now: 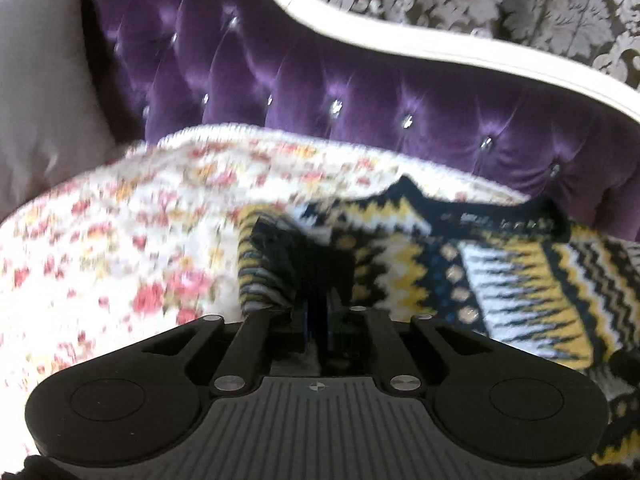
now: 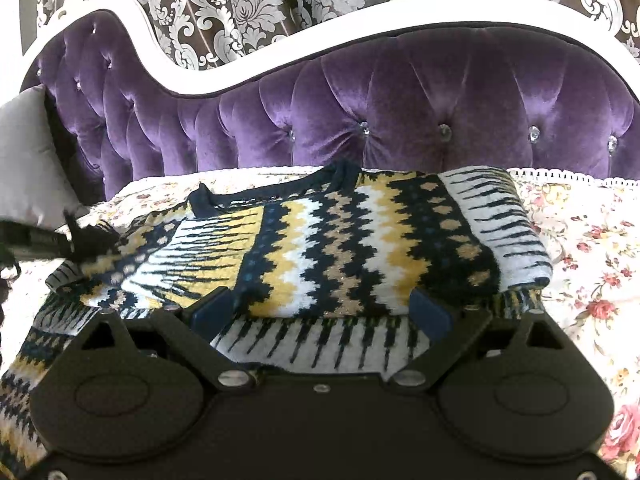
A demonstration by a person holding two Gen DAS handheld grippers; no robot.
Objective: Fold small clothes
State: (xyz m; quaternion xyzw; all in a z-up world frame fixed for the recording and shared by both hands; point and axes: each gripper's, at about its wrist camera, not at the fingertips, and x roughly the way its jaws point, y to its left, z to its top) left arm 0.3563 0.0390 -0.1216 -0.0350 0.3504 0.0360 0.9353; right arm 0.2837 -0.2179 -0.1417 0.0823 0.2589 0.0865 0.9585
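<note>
Your left gripper (image 1: 316,300) pinches a raised fold of the patterned sweater (image 2: 320,248); your right gripper (image 2: 320,312) rests spread on its near folded edge.

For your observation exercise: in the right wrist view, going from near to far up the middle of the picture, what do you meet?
Right tool → patterned sweater → floral bedspread → purple tufted headboard → white headboard frame → damask curtain.
</note>
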